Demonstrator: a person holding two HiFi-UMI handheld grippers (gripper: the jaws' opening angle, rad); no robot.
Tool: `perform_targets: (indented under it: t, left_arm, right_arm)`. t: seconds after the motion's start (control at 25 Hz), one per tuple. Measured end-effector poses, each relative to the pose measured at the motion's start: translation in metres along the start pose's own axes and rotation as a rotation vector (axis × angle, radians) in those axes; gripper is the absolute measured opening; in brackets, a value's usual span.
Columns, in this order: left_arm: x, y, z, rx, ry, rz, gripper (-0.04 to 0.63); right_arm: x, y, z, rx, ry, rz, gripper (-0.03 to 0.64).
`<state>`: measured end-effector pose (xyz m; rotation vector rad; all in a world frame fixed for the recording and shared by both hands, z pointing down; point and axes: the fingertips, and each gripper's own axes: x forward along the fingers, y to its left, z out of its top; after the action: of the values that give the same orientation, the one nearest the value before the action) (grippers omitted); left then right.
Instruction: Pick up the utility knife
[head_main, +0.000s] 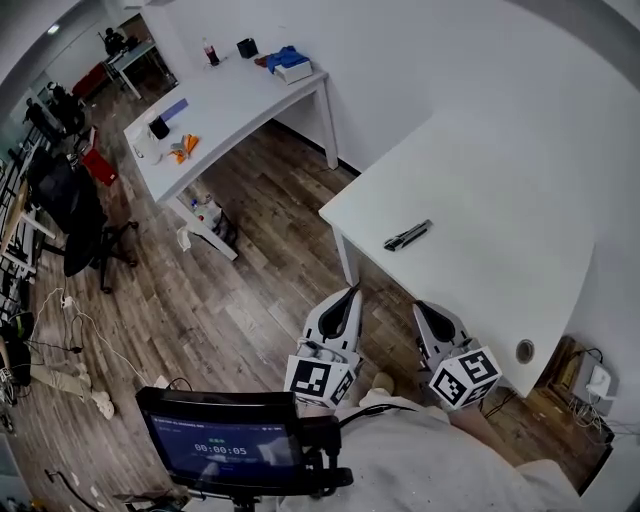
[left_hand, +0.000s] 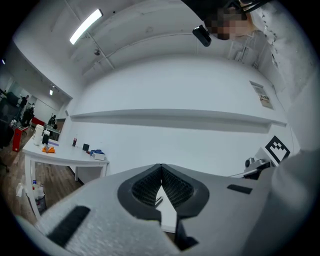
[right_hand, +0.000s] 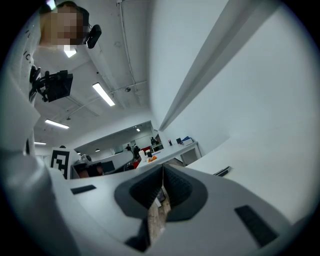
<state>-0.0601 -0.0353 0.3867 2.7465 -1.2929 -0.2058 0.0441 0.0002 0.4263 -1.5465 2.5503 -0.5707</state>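
Utility knife (head_main: 408, 235) on table (head_main: 500, 190), untouched.
Left gripper (head_main: 351, 294) and right gripper (head_main: 420, 307) near table edge, jaws together, empty. Knife likely light, stiff, smooth; take mid-body across width.

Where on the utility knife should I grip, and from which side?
Take the utility knife around its middle, across its narrow width. It lies flat on the table, long and slim, so probably come down from above with the jaws straddling its long sides. The right tool is shut; open it first.

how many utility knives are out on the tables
1. The utility knife lies on the near white table. Clutter on the far table is too small to tell, so another may be hidden.
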Motion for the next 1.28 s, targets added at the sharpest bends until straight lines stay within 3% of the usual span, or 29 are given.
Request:
perform_targets:
  t: [0.28,0.8,1.12,1.28]
  left_arm:
    - [0.021,-0.002,-0.001,0.037,0.004,0.027,0.008]
    - [0.034,0.012,-0.027,0.036,0.059,0.066,0.008]
    - [0.092,0.02,-0.034,0.017,0.055,0.01,0.008]
    - [0.113,0.03,-0.034,0.042,0.065,-0.018,0.008]
  right_arm:
    - [0.007,-0.028,0.01,0.019,-0.001,0.028,0.009]
    - [0.022,-0.05,-0.006,0.068,0.046,0.038,0.009]
    - [0.045,-0.095,0.002,0.075,0.089,0.004,0.009]
    - [0.067,-0.111,-0.004,0.073,0.161,0.04,0.009]
